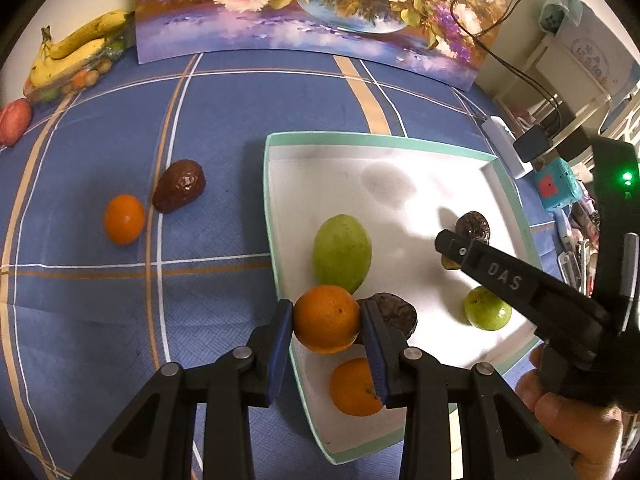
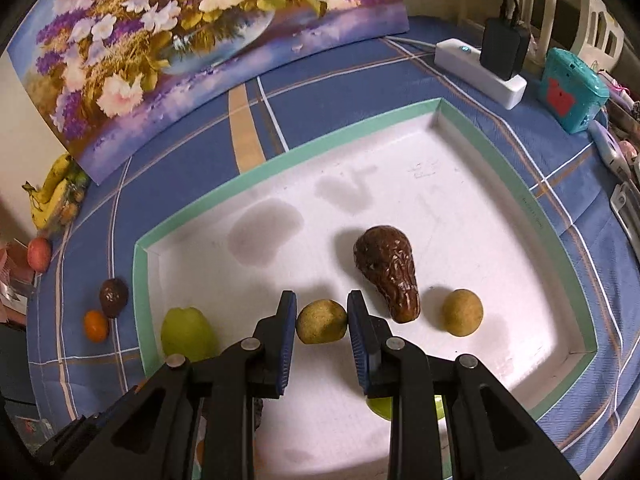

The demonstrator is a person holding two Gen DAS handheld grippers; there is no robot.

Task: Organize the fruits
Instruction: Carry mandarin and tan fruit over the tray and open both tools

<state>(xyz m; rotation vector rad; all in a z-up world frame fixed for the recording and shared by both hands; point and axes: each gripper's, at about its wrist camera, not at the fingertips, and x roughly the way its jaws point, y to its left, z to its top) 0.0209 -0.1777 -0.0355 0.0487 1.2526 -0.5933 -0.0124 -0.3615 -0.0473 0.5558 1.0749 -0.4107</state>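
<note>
Left wrist, frame centre: left gripper (image 1: 327,320) clamped on orange (image 1: 326,318) over tray (image 1: 384,141) edge, likely for drop-in; right gripper (image 2: 322,320) pinching yellow-green fruit (image 2: 321,321).

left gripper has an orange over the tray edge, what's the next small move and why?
Probably ease the left gripper forward and lower, then open. Its orange hangs above the tray rim, with bare white floor beyond the green fruit.
</note>
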